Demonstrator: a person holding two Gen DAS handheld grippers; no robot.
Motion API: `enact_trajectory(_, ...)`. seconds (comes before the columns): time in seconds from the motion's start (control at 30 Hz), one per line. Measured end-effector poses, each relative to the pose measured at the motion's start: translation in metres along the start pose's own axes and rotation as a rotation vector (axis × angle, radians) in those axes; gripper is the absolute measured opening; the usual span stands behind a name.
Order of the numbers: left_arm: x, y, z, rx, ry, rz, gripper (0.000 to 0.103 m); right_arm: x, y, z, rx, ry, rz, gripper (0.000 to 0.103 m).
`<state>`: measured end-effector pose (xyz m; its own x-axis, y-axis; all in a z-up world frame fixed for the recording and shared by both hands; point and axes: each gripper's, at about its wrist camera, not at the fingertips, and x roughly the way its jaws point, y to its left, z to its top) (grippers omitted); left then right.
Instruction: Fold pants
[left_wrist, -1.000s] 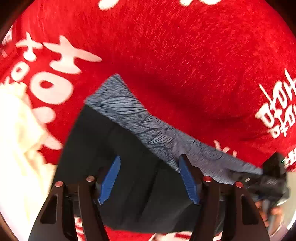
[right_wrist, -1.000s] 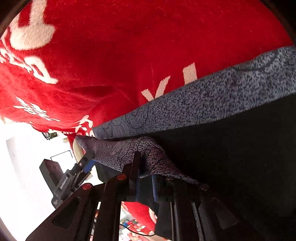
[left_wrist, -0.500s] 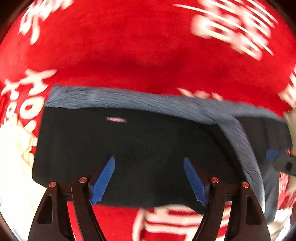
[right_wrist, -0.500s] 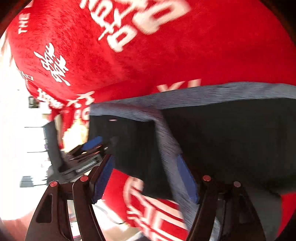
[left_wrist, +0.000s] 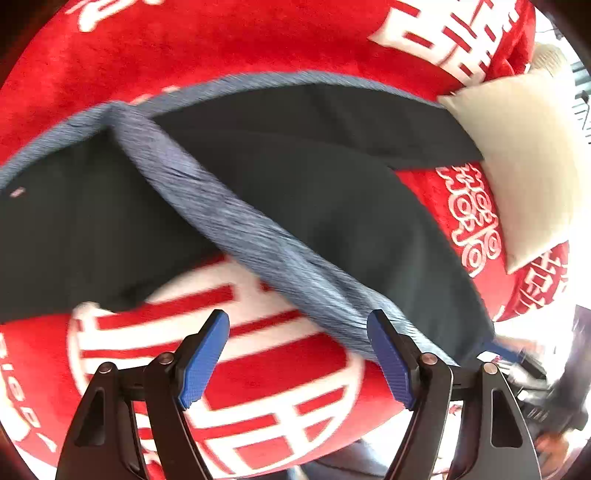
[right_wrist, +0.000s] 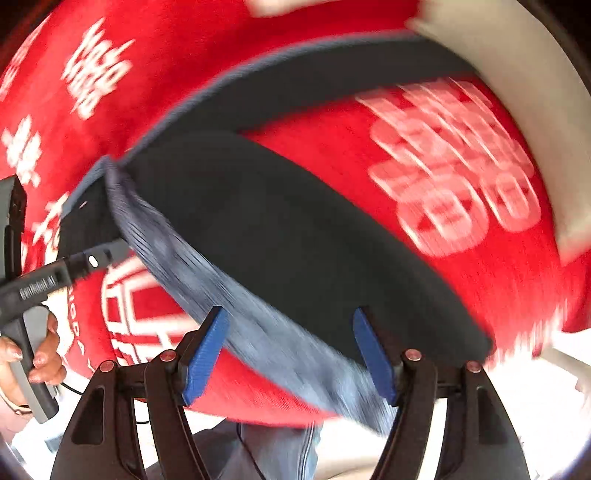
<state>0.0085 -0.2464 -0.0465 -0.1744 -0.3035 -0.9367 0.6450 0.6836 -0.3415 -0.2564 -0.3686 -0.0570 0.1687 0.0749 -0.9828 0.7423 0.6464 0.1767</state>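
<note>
Black pants (left_wrist: 314, 192) with a blue-grey patterned side band (left_wrist: 236, 221) lie spread on a red blanket (left_wrist: 221, 48), the two legs splayed apart towards the right. My left gripper (left_wrist: 297, 354) is open and empty, held above the blanket just in front of the band. My right gripper (right_wrist: 290, 350) is open and empty over the near leg (right_wrist: 295, 236) and its band (right_wrist: 236, 295). The left gripper's handle and the hand on it (right_wrist: 33, 295) show at the left of the right wrist view.
A cream pillow (left_wrist: 517, 155) lies at the right on the blanket, touching the far leg's end; it also shows in the right wrist view (right_wrist: 524, 85). The blanket carries large white characters (left_wrist: 221, 354). The bed's near edge falls off below the grippers.
My right gripper has opened and let go of the patterned band. Both grippers have pulled back from the pants, so more of both legs and the pillow shows.
</note>
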Motion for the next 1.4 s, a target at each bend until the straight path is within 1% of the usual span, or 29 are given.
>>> enact_trajectory(0.03,0.004,-0.006,-0.004,0.011,0.006,-0.009,0.078,-0.001,-0.01,-0.01,0.033,-0.002,-0.004,0.074)
enact_trajectory(0.1,0.012,-0.017,-0.009,0.044,0.015,0.011,0.078,0.002,-0.04,-0.04,0.141,-0.018,-0.004,0.074)
enact_trajectory(0.2,0.018,-0.029,-0.014,0.068,0.01,0.017,0.078,0.011,-0.069,-0.067,0.264,-0.034,0.015,0.074)
enact_trajectory(0.23,0.02,-0.034,-0.017,0.085,0.004,0.013,0.078,0.011,-0.076,-0.074,0.278,-0.043,0.017,0.074)
enact_trajectory(0.3,0.025,-0.04,-0.019,0.109,-0.001,0.028,0.078,0.015,-0.086,-0.085,0.302,-0.071,0.04,0.074)
enact_trajectory(0.37,0.031,-0.044,-0.021,0.116,0.005,0.031,0.078,0.024,-0.095,-0.092,0.319,-0.076,0.082,0.074)
enact_trajectory(0.5,0.036,-0.051,-0.023,0.128,-0.011,0.04,0.078,0.031,-0.101,-0.097,0.341,-0.099,0.184,0.074)
enact_trajectory(0.53,0.037,-0.052,-0.023,0.127,-0.012,0.04,0.078,0.032,-0.102,-0.097,0.353,-0.107,0.228,0.071)
enact_trajectory(0.6,0.039,-0.053,-0.024,0.125,-0.013,0.035,0.078,0.037,-0.104,-0.097,0.361,-0.101,0.282,0.061)
enact_trajectory(0.63,0.041,-0.054,-0.025,0.127,-0.012,0.036,0.077,0.042,-0.101,-0.098,0.363,-0.096,0.289,0.052)
enact_trajectory(0.67,0.042,-0.056,-0.025,0.13,-0.014,0.035,0.066,0.047,-0.102,-0.097,0.37,-0.079,0.305,0.03)
enact_trajectory(0.7,0.044,-0.058,-0.026,0.14,-0.01,0.03,0.041,0.051,-0.102,-0.096,0.378,-0.054,0.319,0.012)
enact_trajectory(0.73,0.045,-0.06,-0.026,0.144,0.001,0.038,0.033,0.053,-0.1,-0.095,0.38,-0.046,0.327,0.003)
enact_trajectory(0.77,0.045,-0.059,-0.025,0.135,0.003,0.039,0.031,0.05,-0.101,-0.093,0.376,-0.047,0.347,0.003)
enact_trajectory(0.8,0.041,-0.059,-0.024,0.114,-0.005,0.023,0.023,0.042,-0.101,-0.089,0.368,-0.051,0.367,0.003)
enact_trajectory(0.87,0.029,-0.061,-0.019,0.088,-0.018,-0.012,0.021,0.02,-0.1,-0.076,0.337,-0.069,0.395,0.003)
enact_trajectory(0.93,0.015,-0.067,-0.012,0.081,-0.034,-0.02,0.021,-0.001,-0.101,-0.061,0.297,-0.089,0.423,0.003)
enact_trajectory(1.0,0.001,-0.074,0.0,0.077,-0.052,-0.023,0.021,-0.027,-0.098,-0.032,0.239,-0.109,0.447,0.003)
enact_trajectory(1.07,-0.011,-0.08,0.013,0.063,-0.068,-0.028,0.021,-0.046,-0.097,-0.003,0.194,-0.125,0.45,0.003)
enact_trajectory(1.1,-0.016,-0.083,0.021,0.053,-0.075,-0.032,0.021,-0.058,-0.097,0.017,0.167,-0.136,0.452,0.003)
enact_trajectory(1.13,-0.021,-0.086,0.034,0.038,-0.088,-0.036,0.021,-0.064,-0.099,0.03,0.152,-0.144,0.455,0.003)
enact_trajectory(1.17,-0.025,-0.089,0.044,0.028,-0.095,-0.039,0.021,-0.075,-0.1,0.055,0.128,-0.16,0.461,0.003)
enact_trajectory(1.23,-0.029,-0.094,0.065,0.007,-0.106,-0.049,0.021,-0.085,-0.1,0.088,0.106,-0.177,0.466,0.003)
enact_trajectory(1.33,-0.026,-0.105,0.097,0.005,-0.108,-0.045,0.021,-0.093,-0.102,0.152,0.069,-0.203,0.446,0.003)
enact_trajectory(1.4,-0.021,-0.11,0.117,0.015,-0.111,-0.031,0.021,-0.088,-0.102,0.199,0.051,-0.21,0.435,0.003)
